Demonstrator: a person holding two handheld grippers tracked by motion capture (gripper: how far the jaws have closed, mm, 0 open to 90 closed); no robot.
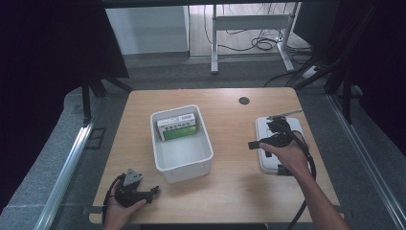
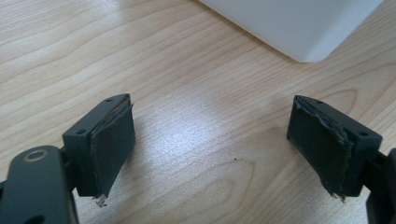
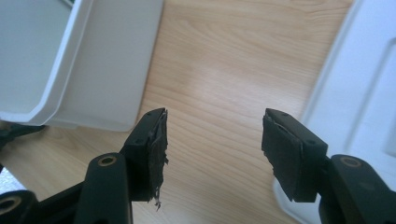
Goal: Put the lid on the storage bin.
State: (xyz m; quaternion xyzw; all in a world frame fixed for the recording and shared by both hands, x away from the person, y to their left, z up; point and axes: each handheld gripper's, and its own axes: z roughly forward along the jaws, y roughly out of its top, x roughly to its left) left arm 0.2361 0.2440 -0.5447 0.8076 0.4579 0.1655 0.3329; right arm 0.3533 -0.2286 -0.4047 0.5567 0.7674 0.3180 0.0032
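A pale wooden tabletop (image 1: 230, 187) with rounded corners and a fine wavy grain carries a white plastic bin (image 1: 181, 142), rectangular with rounded corners and smooth matte walls, at its middle. Inside, against the bin's far wall, lies a green-and-white carton (image 1: 177, 125); dark print runs along its white band, too small to read. Near the right edge lies a flat white lid (image 1: 280, 143) with rounded corners and moulded ridges. A small dark round hole (image 1: 244, 100) sits close to the far edge.

The right gripper (image 1: 253, 143) hangs over the lid's left edge, pointing toward the bin. The right gripper view shows what the high view cannot: its jaws stand wide apart with nothing between them, the black foam pads (image 3: 156, 154) frayed at the edges, the lid's raised moulding on one side and the bin's flared rim on the other.

The left gripper (image 1: 154, 191) rests near the front left corner, a grey three-cornered plate on top. The left gripper view shows its jaws spread apart too, empty, pads (image 2: 112, 149) ragged, over bare wood, with a rounded bin corner ahead.
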